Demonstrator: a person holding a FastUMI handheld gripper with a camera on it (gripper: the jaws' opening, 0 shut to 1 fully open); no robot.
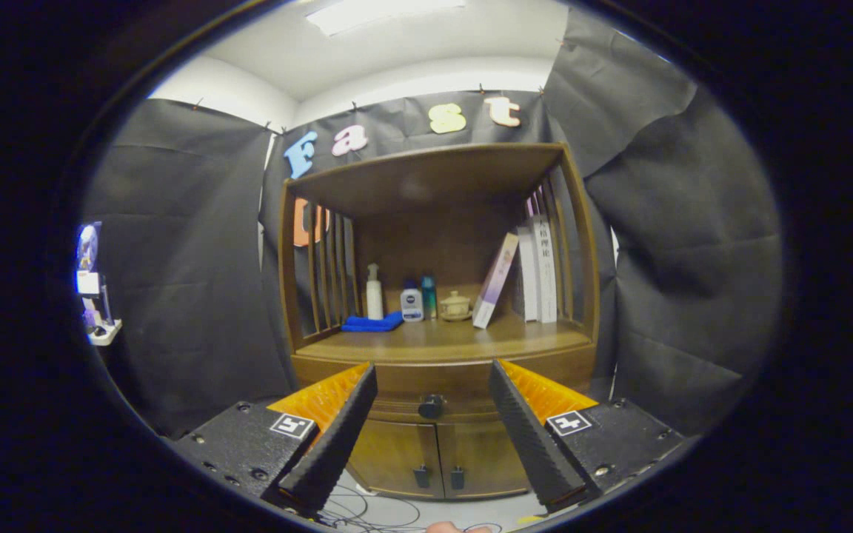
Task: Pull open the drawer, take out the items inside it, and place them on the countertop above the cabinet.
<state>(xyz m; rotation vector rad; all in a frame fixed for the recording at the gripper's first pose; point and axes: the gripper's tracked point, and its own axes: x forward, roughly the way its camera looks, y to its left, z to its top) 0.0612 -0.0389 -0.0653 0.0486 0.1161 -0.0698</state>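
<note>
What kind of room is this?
Probably a test booth made to look like a home: black cloth walls surround a wooden cabinet holding books and bottles. The open fingers frame its drawer knob.

The gripper [432, 374] is held level and square to the drawer knob [431, 406], well short of it. Its two fingers [338, 433] are spread wide, holding nothing (the knob shows in the gap between them, beyond the tips). Both fingers reach forward evenly, angling slightly in toward the knob.
</note>
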